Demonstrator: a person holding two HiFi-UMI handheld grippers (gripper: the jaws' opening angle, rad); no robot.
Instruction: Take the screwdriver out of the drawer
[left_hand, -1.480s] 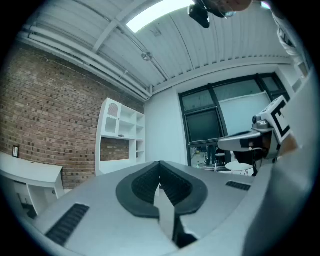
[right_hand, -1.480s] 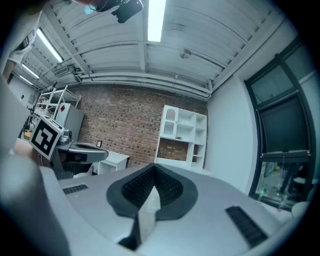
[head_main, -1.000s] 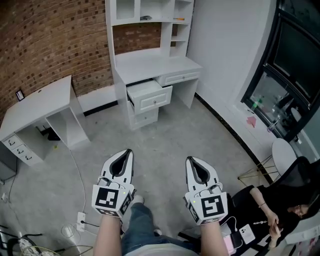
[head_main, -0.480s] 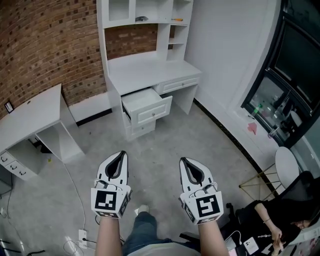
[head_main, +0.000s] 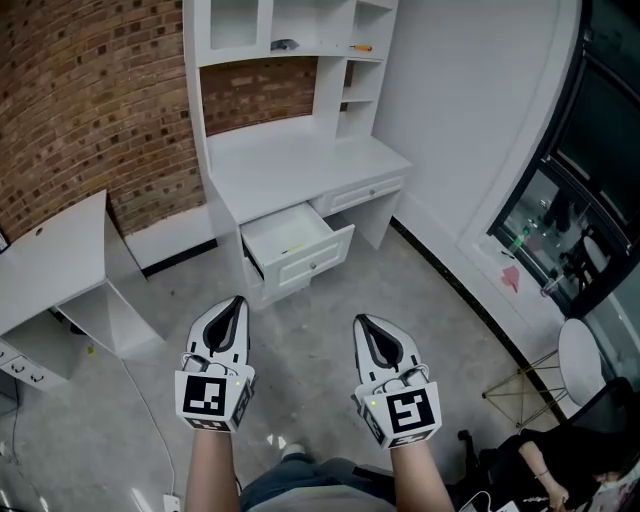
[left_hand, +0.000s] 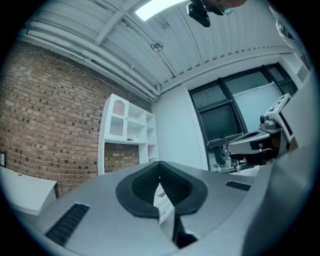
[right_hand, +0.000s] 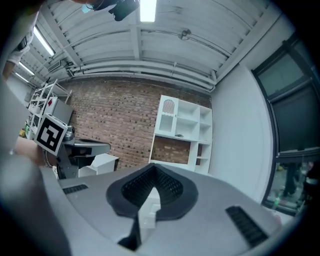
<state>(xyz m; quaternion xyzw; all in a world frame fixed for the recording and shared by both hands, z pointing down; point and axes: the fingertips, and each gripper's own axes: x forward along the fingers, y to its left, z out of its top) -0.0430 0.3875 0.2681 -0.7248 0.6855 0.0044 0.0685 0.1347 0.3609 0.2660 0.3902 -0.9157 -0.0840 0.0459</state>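
Observation:
A white desk with a hutch (head_main: 300, 160) stands against the brick wall ahead. Its upper left drawer (head_main: 318, 262) is pulled open. A small yellowish thing (head_main: 292, 249) lies inside; it is too small to make out. My left gripper (head_main: 238, 300) and right gripper (head_main: 360, 321) are held side by side over the grey floor, well short of the drawer. Both point toward the desk, jaws shut and empty. In the left gripper view, the left gripper (left_hand: 159, 164) has the white drawer front (left_hand: 164, 206) showing through the gap behind its closed tips. The right gripper (right_hand: 152, 167) looks the same.
A second white desk (head_main: 50, 270) stands at the left by the brick wall. A dark window (head_main: 560, 230) lines the right wall. A white round seat (head_main: 582, 352) and a seated person (head_main: 545, 470) are at the lower right. An orange item (head_main: 360, 47) lies on a hutch shelf.
Both grippers have travelled forward together across the floor. The desk and its open drawer now sit closer and lower in the head view. Both sets of jaws stayed shut.

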